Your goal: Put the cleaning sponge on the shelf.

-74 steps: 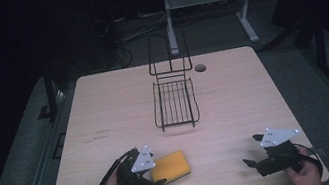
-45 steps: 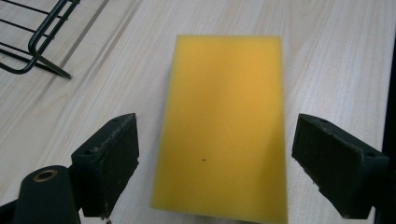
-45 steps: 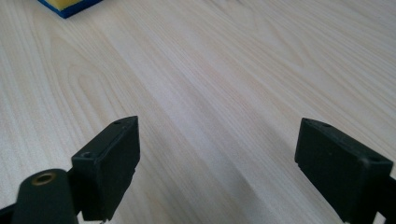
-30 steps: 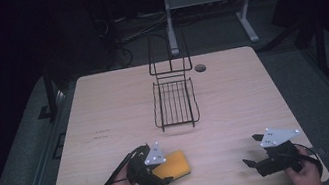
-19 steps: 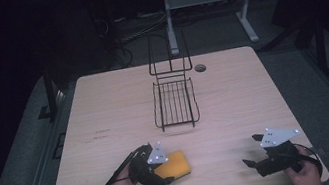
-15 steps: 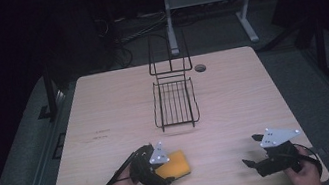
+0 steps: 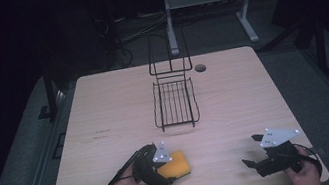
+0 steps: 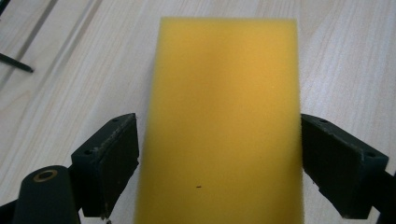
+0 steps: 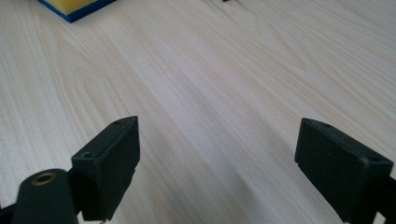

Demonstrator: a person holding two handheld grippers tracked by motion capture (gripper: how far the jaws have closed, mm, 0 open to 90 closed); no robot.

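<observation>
Pale wood table point(image 7: 235, 101), dark room behind. Black wire rack point(image 7: 174, 102) near centre. Yellow sponge point(image 7: 177, 164) flat at 7 o'clock, between left gripper point(image 7: 166, 173) jaws, wide, barely touching its sides. Right gripper point(image 7: 251, 151) at 5 o'clock, wide, holding nothing.

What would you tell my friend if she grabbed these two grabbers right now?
Left gripper: open, jaws on either side of the yellow sponge, which lies flat on the table near its front edge; no squeeze visible.
Right gripper: open, holding nothing, over bare wood.
The wire rack stands mid-table with nothing in it.
Done: sponge straddled.
Left: probably close, lift, perhaps carry it to the rack.
</observation>
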